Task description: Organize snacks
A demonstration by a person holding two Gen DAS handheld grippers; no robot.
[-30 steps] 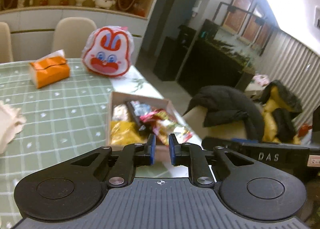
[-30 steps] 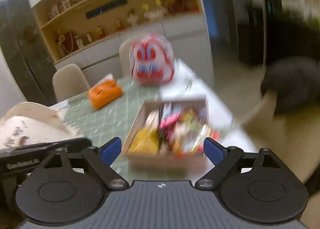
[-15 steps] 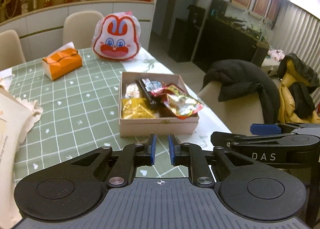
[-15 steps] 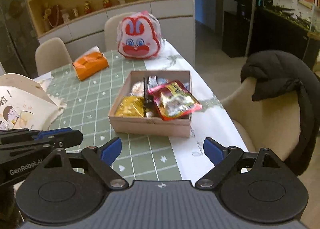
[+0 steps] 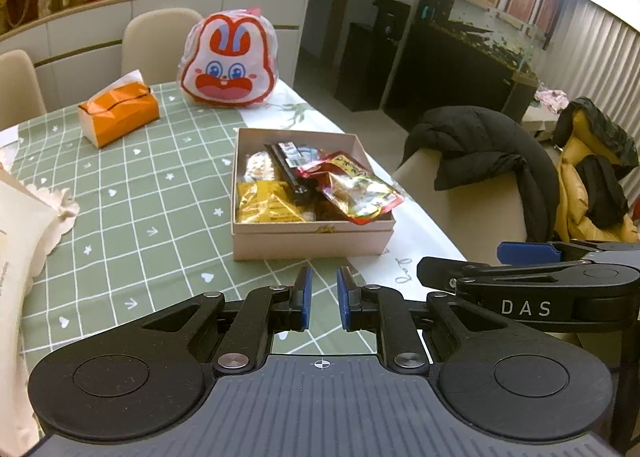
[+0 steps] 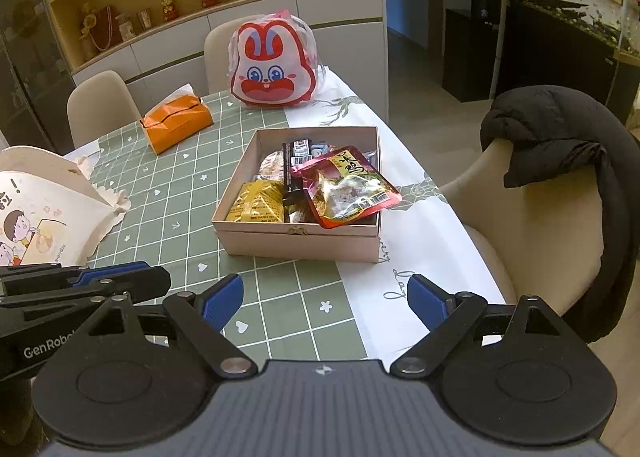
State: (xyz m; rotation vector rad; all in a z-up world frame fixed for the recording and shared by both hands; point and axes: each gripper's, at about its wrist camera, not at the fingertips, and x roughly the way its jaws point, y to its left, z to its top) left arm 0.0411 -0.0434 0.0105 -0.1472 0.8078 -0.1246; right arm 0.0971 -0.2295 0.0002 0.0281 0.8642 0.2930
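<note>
An open pink cardboard box (image 5: 312,245) (image 6: 300,243) sits on the green checked tablecloth near the table's right edge. A red snack packet (image 5: 352,193) (image 6: 344,187) lies on top and overhangs the box's near right corner. Beside it are a yellow packet (image 5: 266,203) (image 6: 258,203) and a black bar (image 5: 290,169) (image 6: 294,169). My left gripper (image 5: 322,285) hovers just short of the box's near wall, shut with nothing between its blue pads. My right gripper (image 6: 326,293) stands wide open and empty, also short of the box.
A rabbit-face bag (image 5: 228,65) (image 6: 274,65) and an orange tissue box (image 5: 118,113) (image 6: 176,123) stand at the table's far end. A cream printed paper bag (image 6: 36,209) lies at the left. A chair draped with a black jacket (image 6: 560,161) flanks the right edge.
Both views have drawn back from the box, so it now sits farther from the fingertips and shows whole. The right view was blurred and is now sharp. Neither gripper's jaws changed.
</note>
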